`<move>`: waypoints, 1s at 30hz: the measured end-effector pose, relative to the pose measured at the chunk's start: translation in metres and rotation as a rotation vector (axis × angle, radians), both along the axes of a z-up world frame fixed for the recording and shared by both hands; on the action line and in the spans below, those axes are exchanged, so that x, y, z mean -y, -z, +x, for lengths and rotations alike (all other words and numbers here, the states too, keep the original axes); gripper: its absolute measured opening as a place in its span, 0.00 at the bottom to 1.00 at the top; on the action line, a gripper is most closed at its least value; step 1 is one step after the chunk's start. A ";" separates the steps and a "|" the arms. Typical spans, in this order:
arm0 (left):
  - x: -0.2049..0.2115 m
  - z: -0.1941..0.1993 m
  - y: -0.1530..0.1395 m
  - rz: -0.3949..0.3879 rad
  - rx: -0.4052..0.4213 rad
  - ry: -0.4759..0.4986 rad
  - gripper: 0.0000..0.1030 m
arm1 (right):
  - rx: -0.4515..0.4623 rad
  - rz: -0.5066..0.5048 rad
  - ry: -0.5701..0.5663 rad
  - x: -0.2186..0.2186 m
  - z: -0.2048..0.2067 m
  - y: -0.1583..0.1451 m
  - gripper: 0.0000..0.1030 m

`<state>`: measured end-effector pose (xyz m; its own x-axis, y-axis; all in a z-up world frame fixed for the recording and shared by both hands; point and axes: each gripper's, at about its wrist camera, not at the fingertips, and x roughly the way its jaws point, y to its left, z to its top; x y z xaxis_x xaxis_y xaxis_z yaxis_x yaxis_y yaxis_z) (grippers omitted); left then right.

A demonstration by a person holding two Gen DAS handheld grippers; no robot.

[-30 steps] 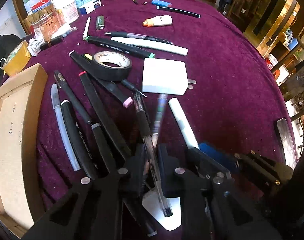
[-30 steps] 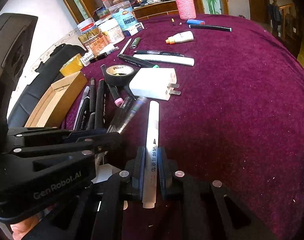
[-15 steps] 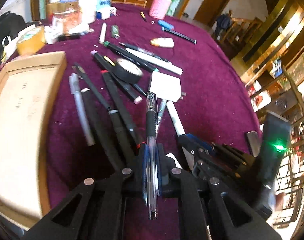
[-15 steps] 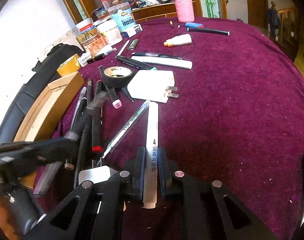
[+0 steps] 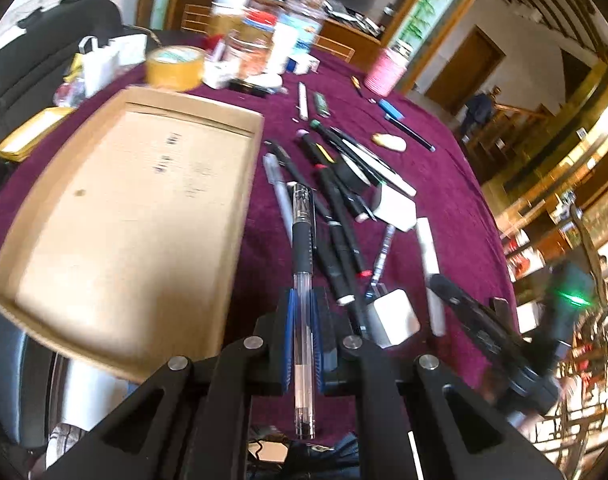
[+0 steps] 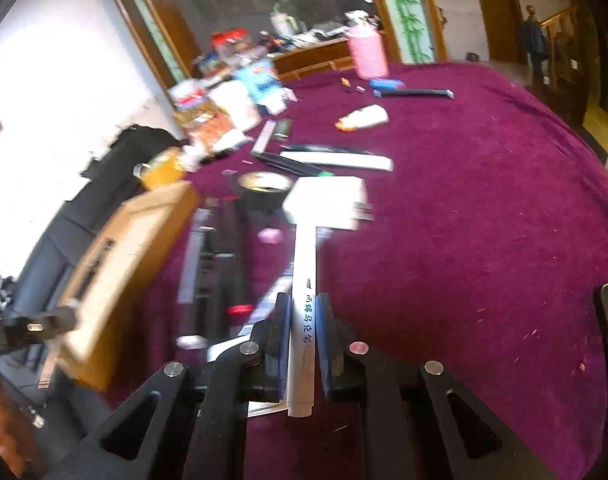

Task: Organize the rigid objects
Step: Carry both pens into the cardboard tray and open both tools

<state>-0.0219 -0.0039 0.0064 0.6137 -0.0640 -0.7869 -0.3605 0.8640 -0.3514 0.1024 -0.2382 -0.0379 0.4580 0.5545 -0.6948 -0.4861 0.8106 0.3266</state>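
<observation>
Left wrist view: left gripper (image 5: 304,328) squeezed tight on clear gel pen (image 5: 303,280), gripped mid-barrel so pen stays straight, up off bench (image 5: 456,208) beside cardboard tray (image 5: 240,216), likely drop spot. Right gripper (image 6: 303,340) pinches white marker (image 6: 304,280), lifted above purple cloth.
</observation>
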 end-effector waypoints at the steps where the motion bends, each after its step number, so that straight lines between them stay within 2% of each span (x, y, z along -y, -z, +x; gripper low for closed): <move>1: -0.003 -0.004 -0.001 0.004 0.001 -0.015 0.08 | 0.008 0.011 -0.019 -0.006 -0.009 -0.009 0.11; 6: -0.020 -0.023 -0.002 0.038 0.003 -0.081 0.08 | -0.007 0.045 -0.169 -0.045 -0.052 -0.040 0.11; 12: -0.044 -0.035 0.000 0.071 0.003 -0.129 0.08 | -0.011 0.019 -0.275 -0.091 -0.078 -0.045 0.12; 16: -0.065 -0.035 0.005 0.075 -0.005 -0.150 0.08 | -0.024 -0.001 -0.315 -0.119 -0.078 -0.041 0.12; 23: -0.116 -0.037 0.019 -0.011 -0.026 -0.199 0.08 | -0.067 -0.008 -0.373 -0.169 -0.068 -0.034 0.12; 30: -0.145 -0.030 0.036 -0.042 -0.056 -0.216 0.08 | -0.105 -0.034 -0.397 -0.212 -0.058 -0.017 0.12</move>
<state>-0.0517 0.1406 -0.0297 0.5719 0.0312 -0.8197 -0.5558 0.7497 -0.3593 0.0441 -0.0262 -0.0207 0.1392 0.6495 -0.7475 -0.7286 0.5784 0.3669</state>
